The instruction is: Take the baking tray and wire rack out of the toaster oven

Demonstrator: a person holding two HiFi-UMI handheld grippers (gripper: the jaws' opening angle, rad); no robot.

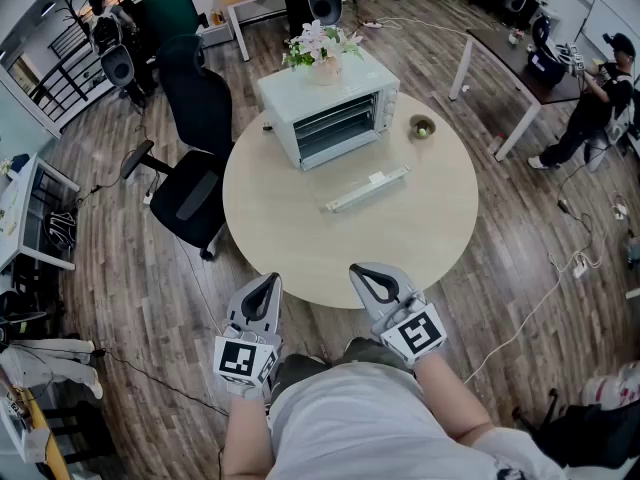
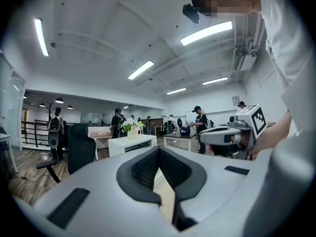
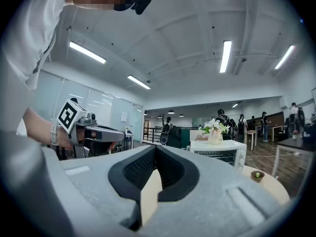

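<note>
Round beige desk [image 1: 300, 258] carries a pale boxy toaster oven [image 1: 310, 90] on its far side. A white flower pot [image 1: 322, 48] sits on top, and the oven's glass door [image 1: 367, 189] is folded down. The wire rack and baking tray [image 1: 337, 128] are inside the oven, too small to tell apart. A small dark bowl [image 1: 421, 127] stands right of the oven. Left tongs [image 1: 268, 283] and right tongs [image 1: 362, 271] are at the near desk edge, well apart from the oven, both closed tight with nothing in them.
</note>
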